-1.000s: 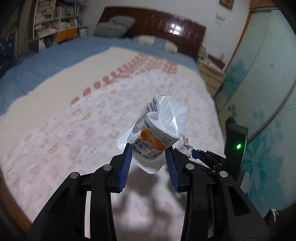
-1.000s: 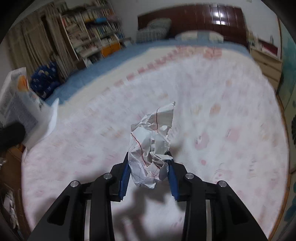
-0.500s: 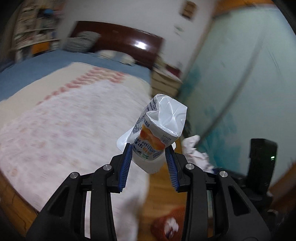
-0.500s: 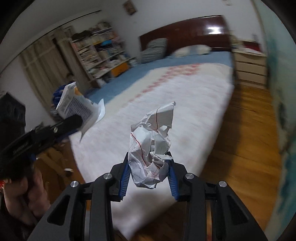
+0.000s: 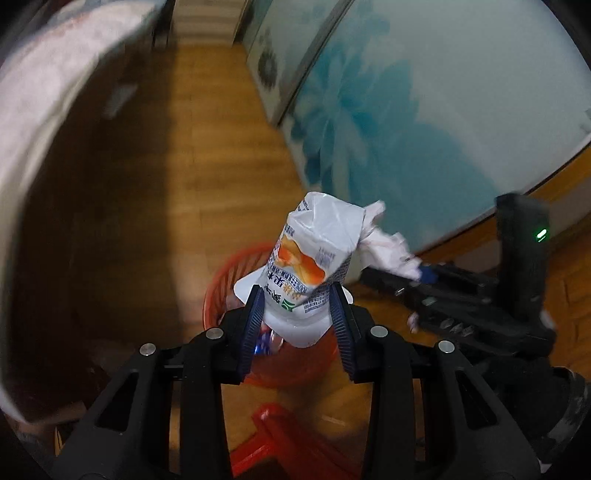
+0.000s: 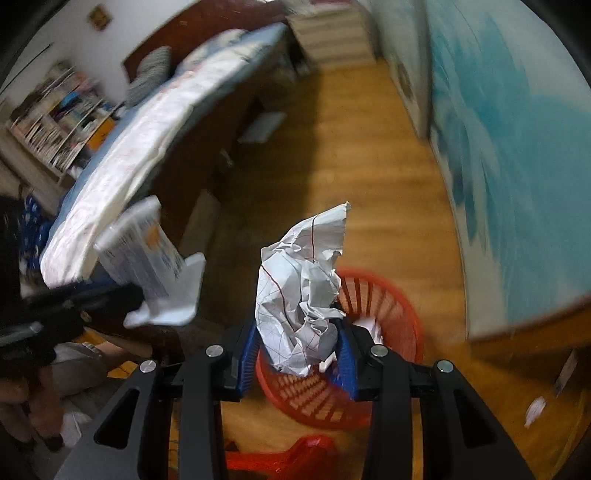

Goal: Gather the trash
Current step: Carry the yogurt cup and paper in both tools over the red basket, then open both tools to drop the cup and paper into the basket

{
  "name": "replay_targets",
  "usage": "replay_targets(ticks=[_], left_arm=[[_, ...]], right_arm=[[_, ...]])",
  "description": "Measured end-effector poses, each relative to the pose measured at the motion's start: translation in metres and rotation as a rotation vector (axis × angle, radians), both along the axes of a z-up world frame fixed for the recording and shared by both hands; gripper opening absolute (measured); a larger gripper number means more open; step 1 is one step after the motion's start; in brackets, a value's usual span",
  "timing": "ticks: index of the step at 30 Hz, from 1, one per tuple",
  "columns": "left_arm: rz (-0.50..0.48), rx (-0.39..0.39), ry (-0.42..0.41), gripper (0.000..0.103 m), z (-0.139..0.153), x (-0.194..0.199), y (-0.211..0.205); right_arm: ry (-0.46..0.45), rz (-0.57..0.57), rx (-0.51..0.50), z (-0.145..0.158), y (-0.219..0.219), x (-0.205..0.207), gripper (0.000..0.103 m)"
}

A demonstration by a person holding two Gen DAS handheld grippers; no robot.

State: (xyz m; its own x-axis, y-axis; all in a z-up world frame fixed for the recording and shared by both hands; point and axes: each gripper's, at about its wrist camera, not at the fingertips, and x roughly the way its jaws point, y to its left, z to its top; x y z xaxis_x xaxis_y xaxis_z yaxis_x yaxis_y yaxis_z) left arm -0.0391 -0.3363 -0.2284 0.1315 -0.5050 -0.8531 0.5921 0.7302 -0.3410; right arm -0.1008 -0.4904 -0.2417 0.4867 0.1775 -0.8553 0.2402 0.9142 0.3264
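Note:
My left gripper is shut on a white yogurt cup with orange print, held above a red slatted trash basket on the wood floor. My right gripper is shut on a crumpled ball of white paper with red lines, held over the same red basket. The cup and the left gripper show at the left of the right wrist view. The paper and the right gripper show at the right of the left wrist view. White scraps lie in the basket.
The bed with a pink-patterned cover runs along the left. A teal flowered wardrobe stands on the right. A red plastic stool sits just below the basket. A bookshelf and a bedside cabinet stand at the back.
Both grippers have swung away from the bed and down towards the floor, each still holding its trash. The red basket has come into view under them.

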Motion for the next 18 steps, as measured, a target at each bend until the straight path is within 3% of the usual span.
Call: replay_targets(ticks=[2, 9, 11, 12, 13, 15, 18], left_arm=[[-0.016, 0.044, 0.009, 0.032, -0.017, 0.0, -0.007], [-0.054, 0.092, 0.02, 0.032, -0.035, -0.013, -0.016], [-0.065, 0.106, 0.029, 0.032, -0.039, -0.018, -0.016], [-0.073, 0.116, 0.032, 0.034, -0.041, -0.019, -0.02], [-0.079, 0.127, 0.032, 0.035, -0.042, -0.02, -0.021], [-0.08, 0.143, 0.026, 0.051, -0.041, -0.021, -0.019], [-0.055, 0.146, 0.032, 0.062, -0.039, -0.016, -0.015]], right_arm=[[0.022, -0.002, -0.003, -0.014, -0.002, -0.007, 0.039], [0.106, 0.014, 0.007, -0.054, 0.002, 0.002, 0.042], [0.115, 0.012, -0.001, -0.058, 0.004, 0.009, 0.049], [0.117, 0.01, -0.002, -0.058, 0.004, 0.009, 0.058], [0.118, 0.01, -0.008, -0.058, 0.004, 0.011, 0.063], [0.119, 0.008, -0.014, -0.056, 0.005, 0.011, 0.064], [0.114, 0.001, -0.025, -0.048, 0.005, 0.012, 0.069]])
